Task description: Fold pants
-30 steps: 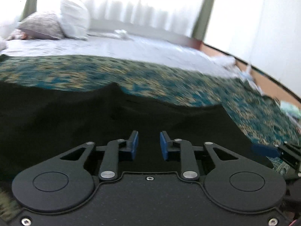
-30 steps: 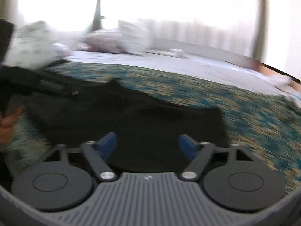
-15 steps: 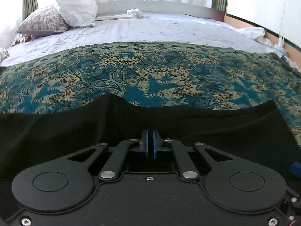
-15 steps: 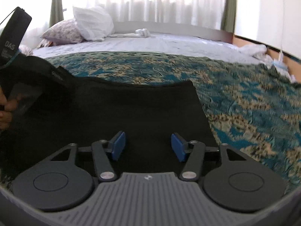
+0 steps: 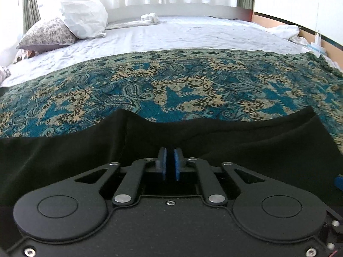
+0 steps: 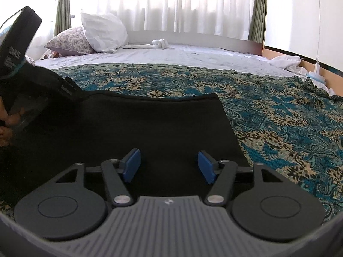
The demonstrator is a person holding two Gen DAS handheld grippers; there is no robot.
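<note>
The black pants (image 5: 246, 141) lie flat on a teal paisley bedspread (image 5: 171, 85). My left gripper (image 5: 170, 163) is shut low over the near part of the pants; dark fabric fills the thin gap between its blue pads, so it looks pinched on the cloth. In the right wrist view the pants (image 6: 150, 124) spread ahead, with their far right corner square. My right gripper (image 6: 169, 165) is open and empty just above the fabric. The left gripper's body and the hand holding it (image 6: 19, 85) show at the left of that view.
Beyond the bedspread lies a white sheet (image 5: 193, 36) with a white pillow (image 5: 83, 20), a floral pillow (image 5: 47, 35) and a rolled white cloth (image 5: 150, 18). Curtains and a window stand behind. The bed's right edge has crumpled white cloth (image 6: 287, 62).
My left gripper went from open to shut on the pants a second ago and has stayed shut. The right gripper stayed open and settled over the pants. Both views have steadied.
</note>
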